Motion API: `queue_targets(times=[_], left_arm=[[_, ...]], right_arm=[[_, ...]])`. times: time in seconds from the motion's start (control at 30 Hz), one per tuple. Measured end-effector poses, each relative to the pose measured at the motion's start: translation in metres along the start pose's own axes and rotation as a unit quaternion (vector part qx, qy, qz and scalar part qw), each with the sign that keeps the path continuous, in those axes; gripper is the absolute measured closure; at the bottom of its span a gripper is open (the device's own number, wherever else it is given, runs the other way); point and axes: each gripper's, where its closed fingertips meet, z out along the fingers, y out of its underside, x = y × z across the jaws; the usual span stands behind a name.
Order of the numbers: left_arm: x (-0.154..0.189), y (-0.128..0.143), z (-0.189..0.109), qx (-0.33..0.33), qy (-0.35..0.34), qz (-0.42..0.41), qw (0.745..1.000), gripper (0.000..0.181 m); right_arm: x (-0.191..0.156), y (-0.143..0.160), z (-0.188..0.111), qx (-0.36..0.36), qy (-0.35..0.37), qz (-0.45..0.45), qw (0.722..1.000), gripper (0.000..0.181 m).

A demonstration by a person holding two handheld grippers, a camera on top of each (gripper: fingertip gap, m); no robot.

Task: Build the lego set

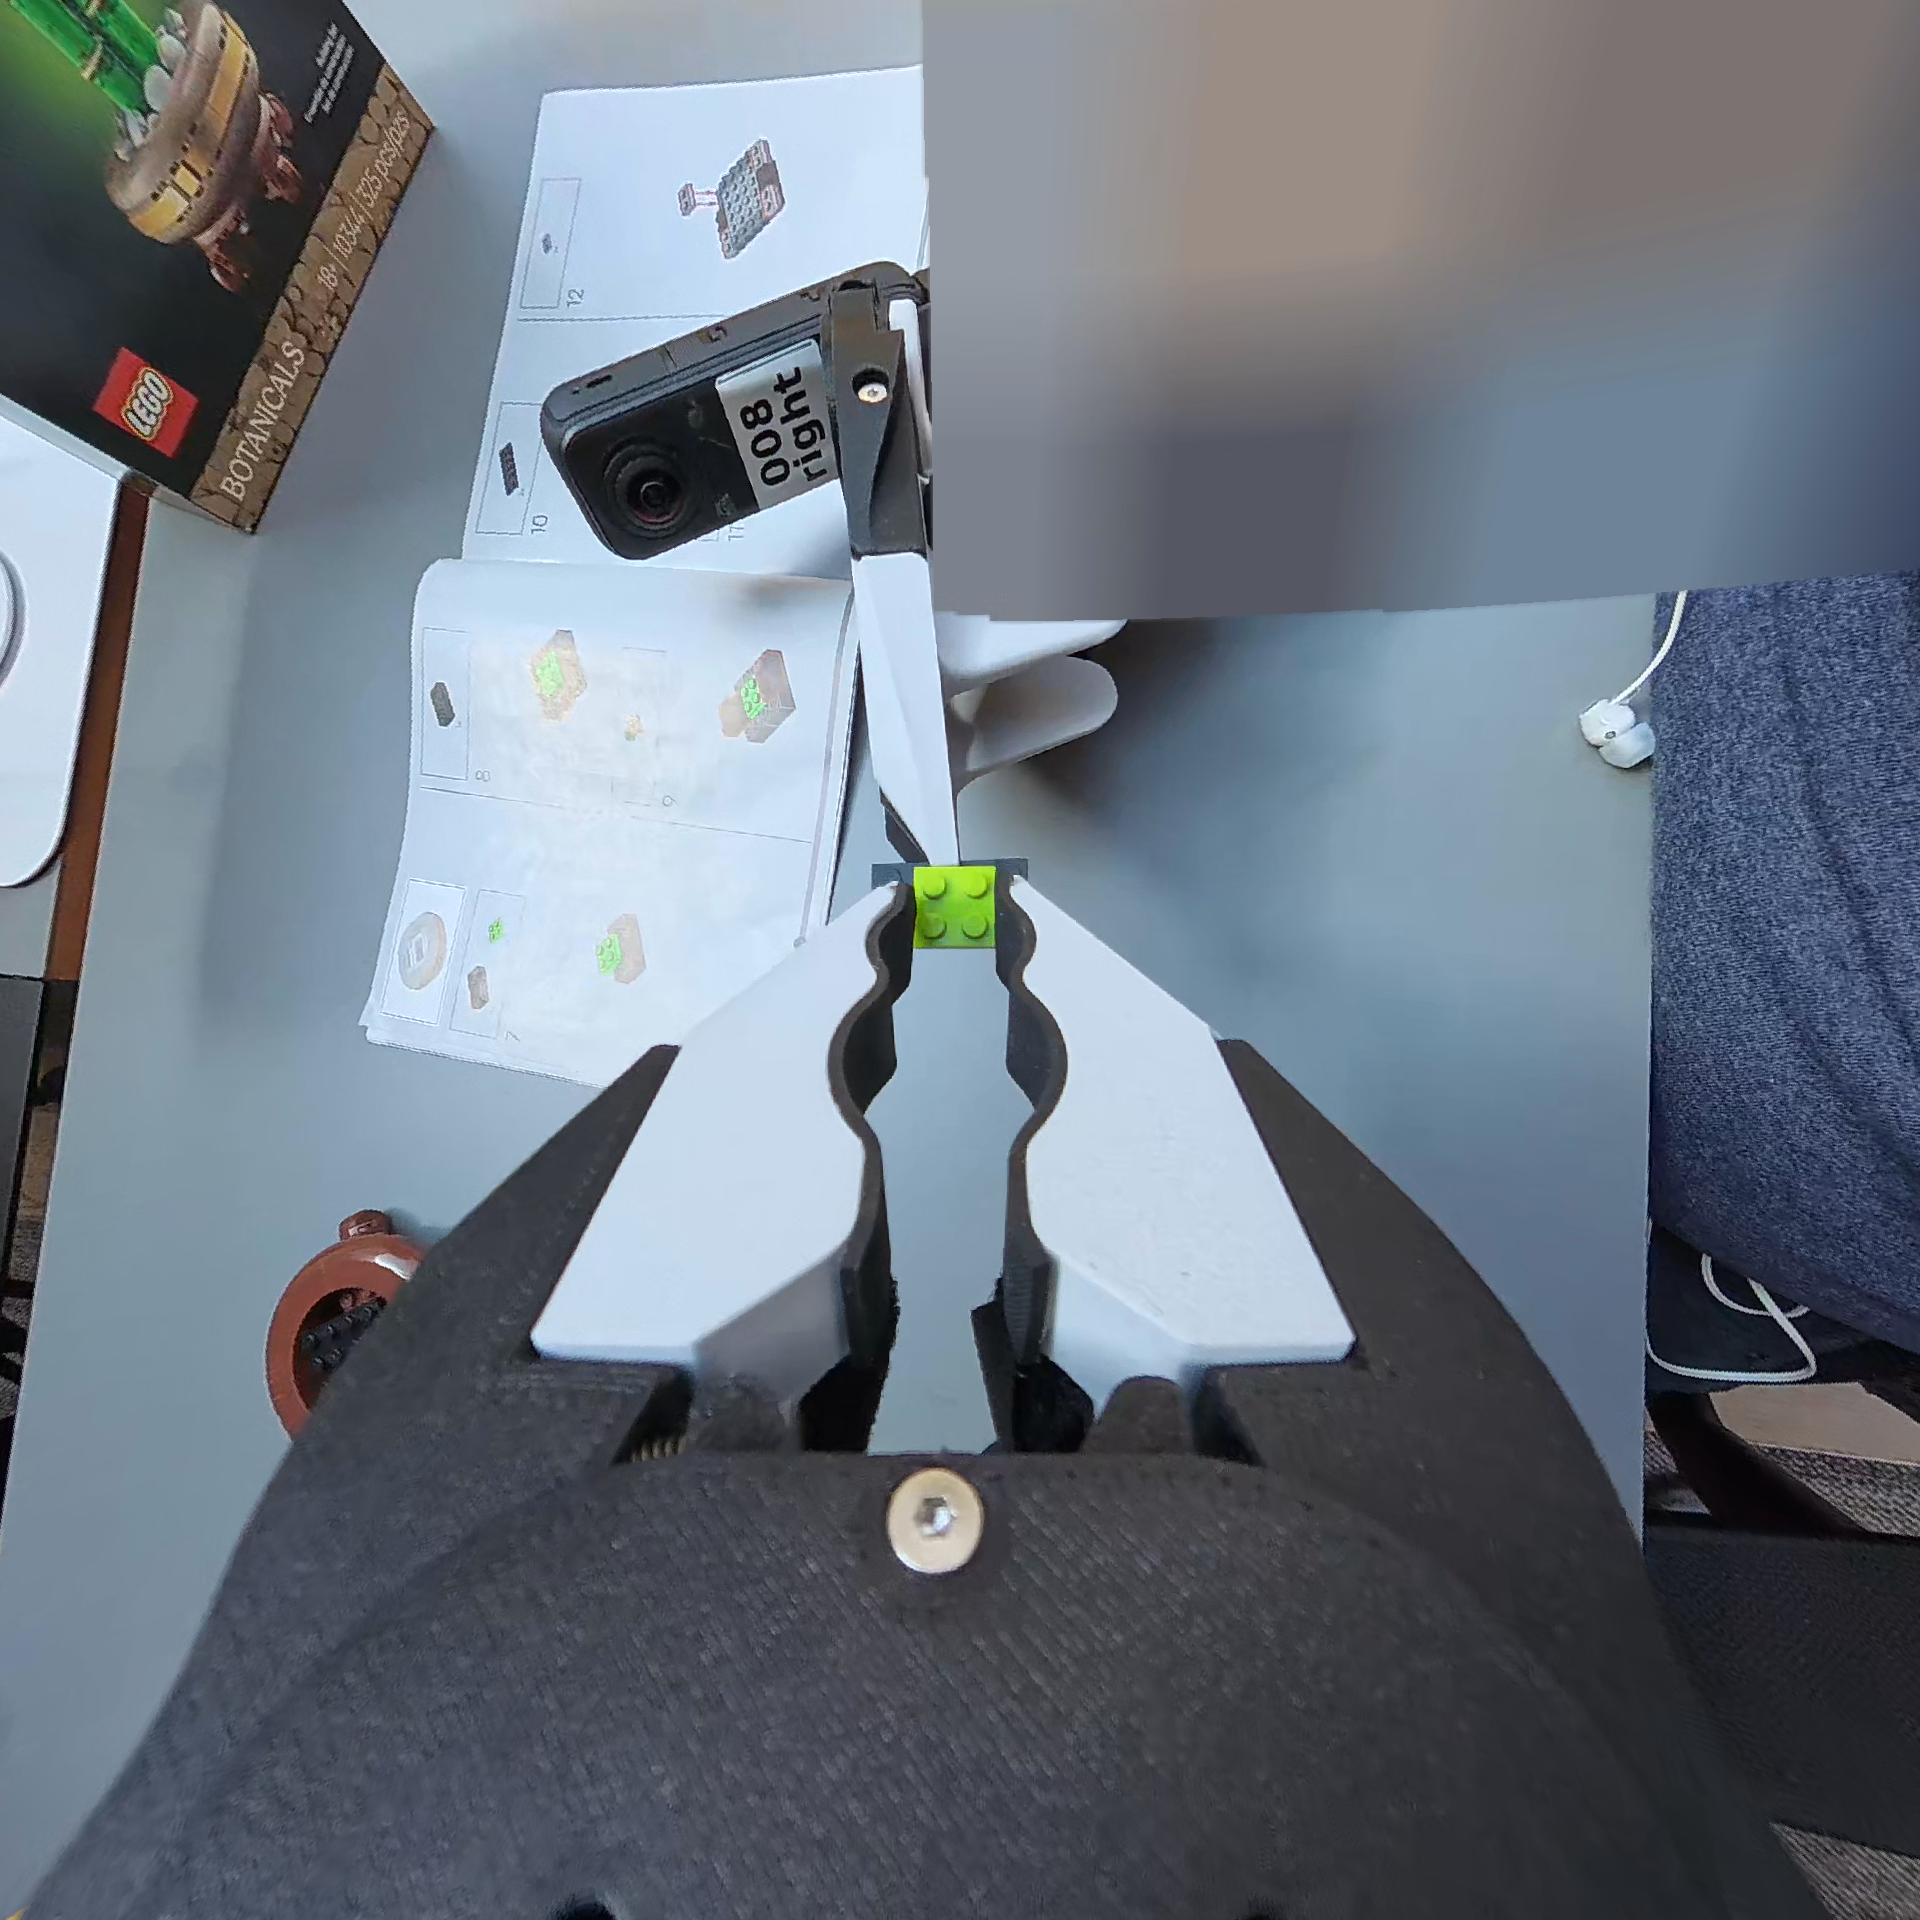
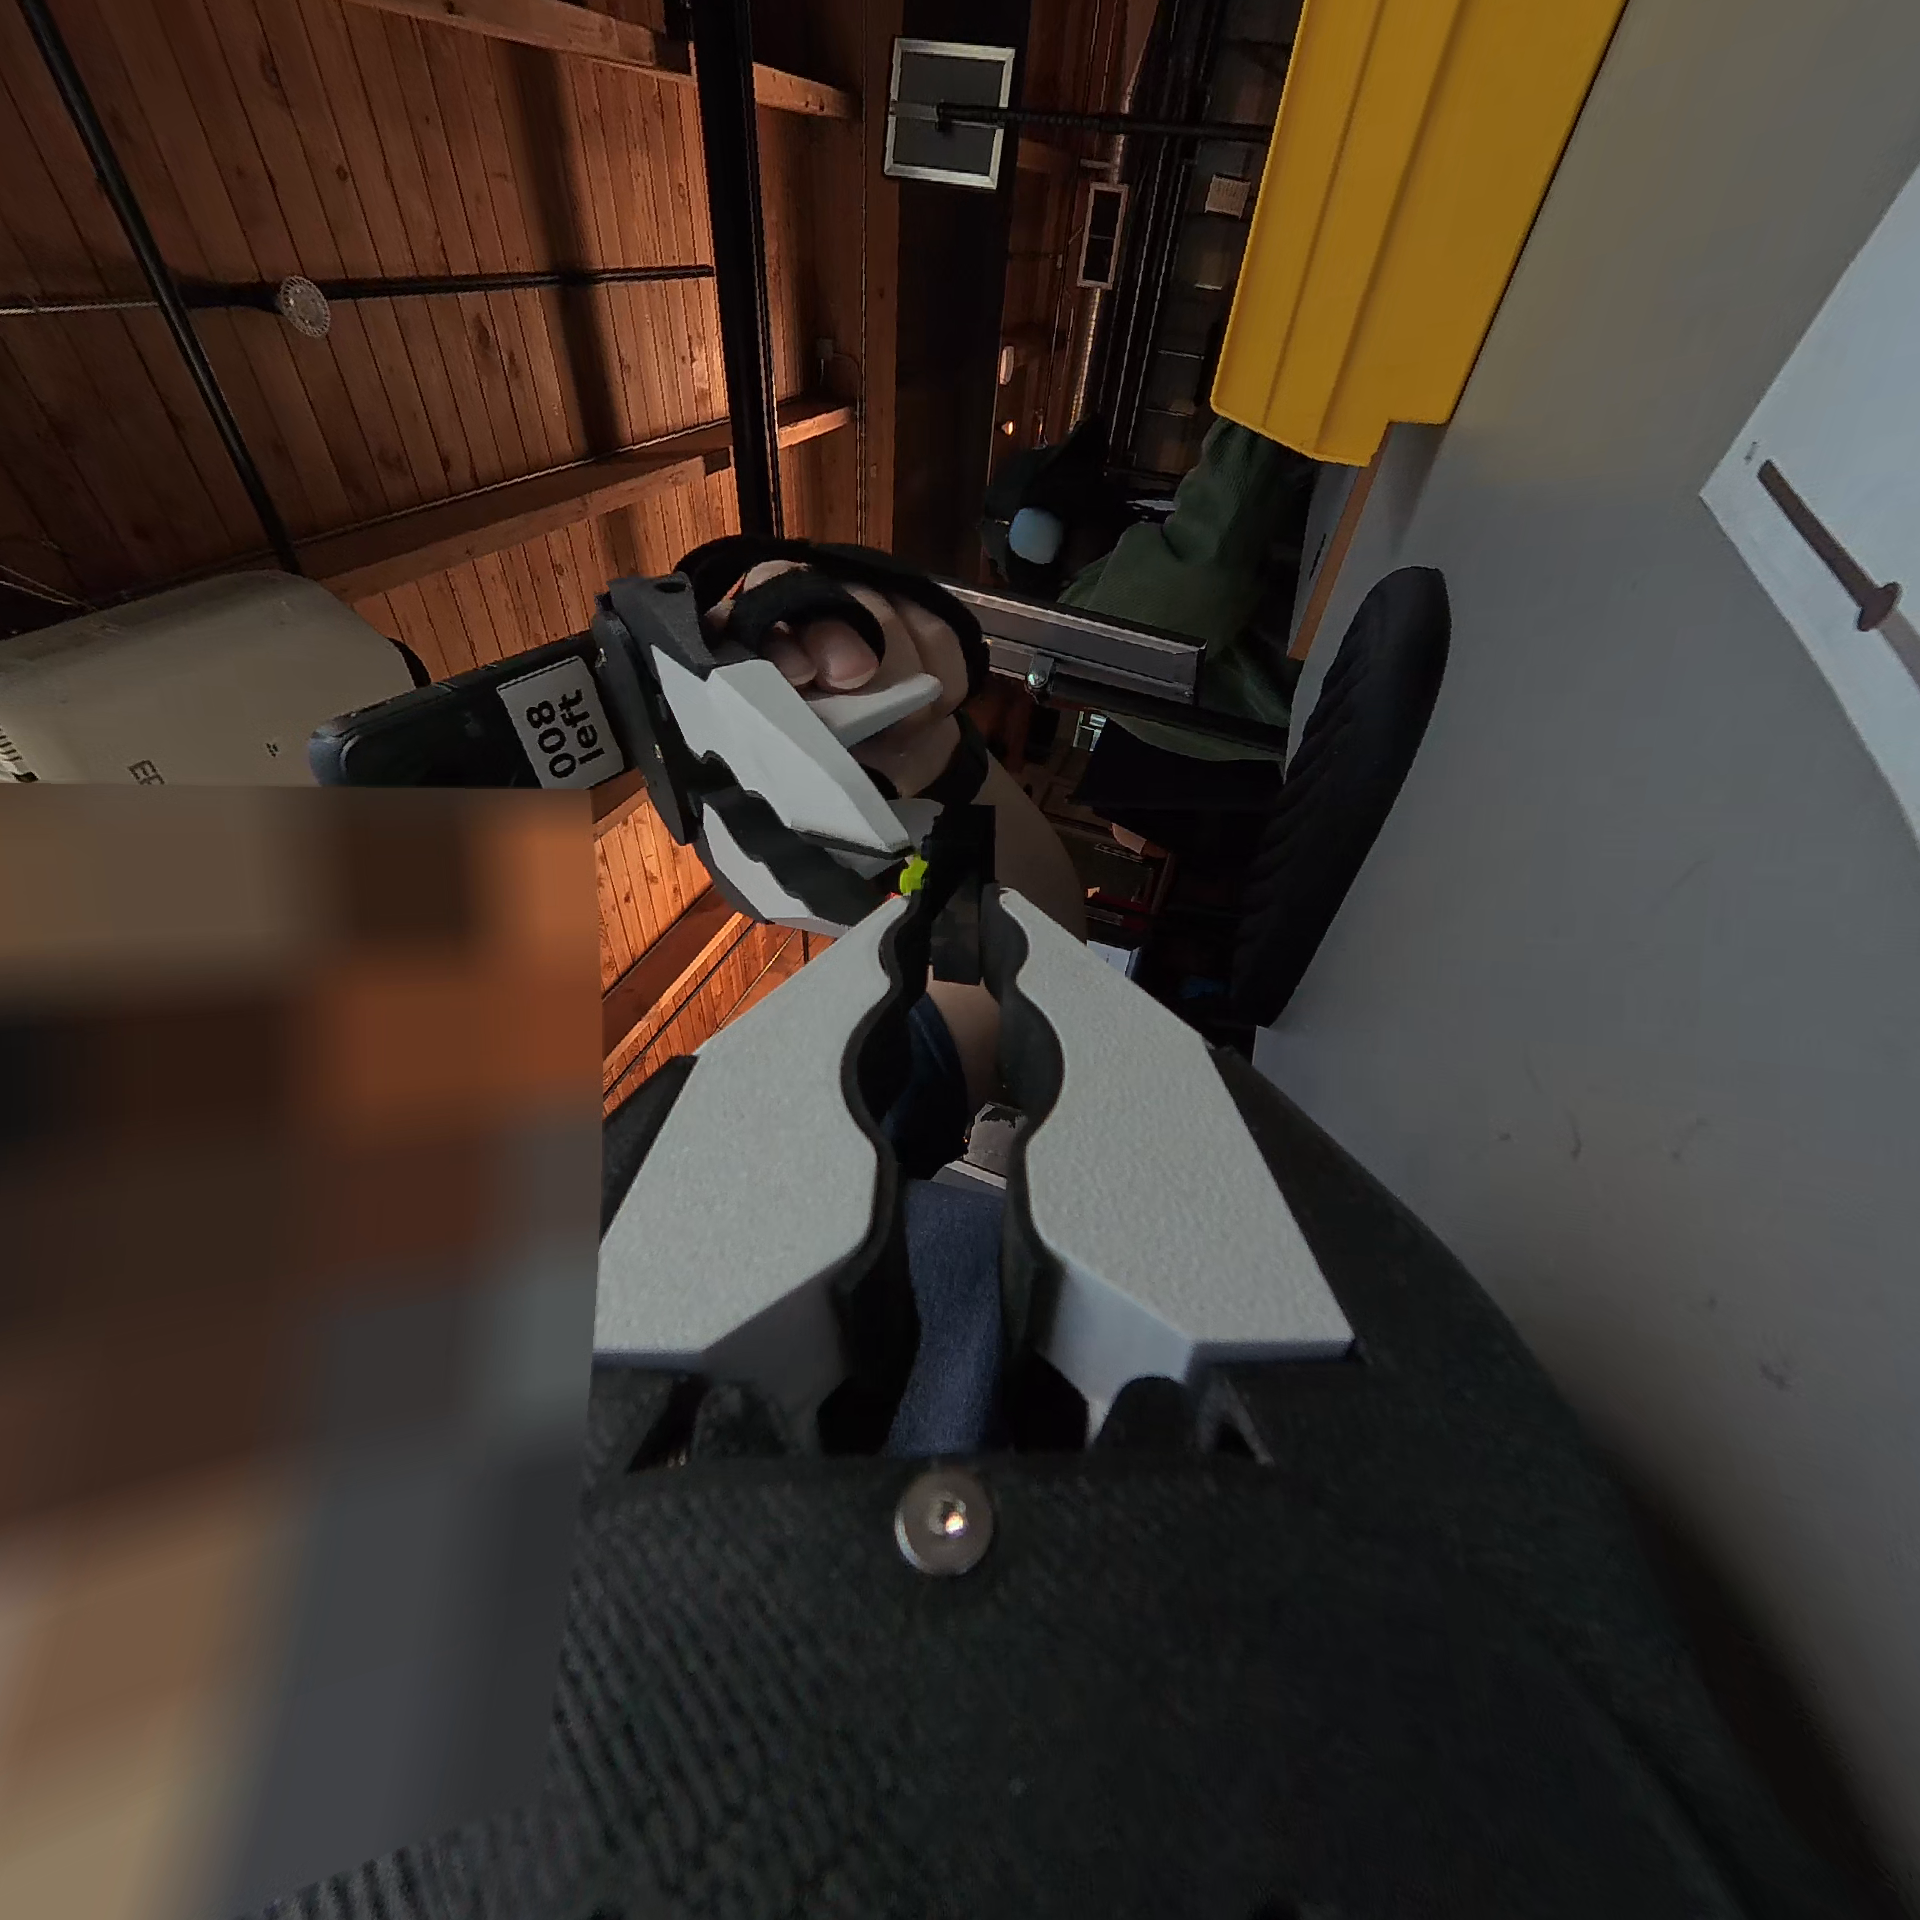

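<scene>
Two grippers: I am pressing bricks together, frame centre.
Left gripper (image 1: 954,914): clamping lime plate (image 1: 954,912).
Right gripper (image 2: 951,940): gripping black piece (image 2: 961,935).

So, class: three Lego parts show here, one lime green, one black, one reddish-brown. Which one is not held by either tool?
The round reddish-brown part: it lies alone on the grey table. The lime green plate and the black piece are each gripped.

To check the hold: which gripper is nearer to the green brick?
Left. The left gripper is shut on the green brick; the right gripper holds a dark plate just beyond it.
</scene>
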Motion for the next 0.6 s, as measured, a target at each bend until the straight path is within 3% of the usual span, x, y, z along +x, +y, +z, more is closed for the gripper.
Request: queue_targets(times=[0.43, 0.6], left_arm=[[-0.0015, 0.0024, 0.0011, -0.009, -0.003, 0.002, 1.000, 0.171], [-0.0008, -0.0002, 0.0016, -0.003, 0.005, -0.014, 1.000, 0.162]], right_arm=[[0.0010, -0.0002, -0.0001, 0.002, 0.001, 0.002, 1.000, 0.169], [-0.0008, -0.0013, -0.0006, 0.006, -0.008, 0.009, 1.000, 0.169]])
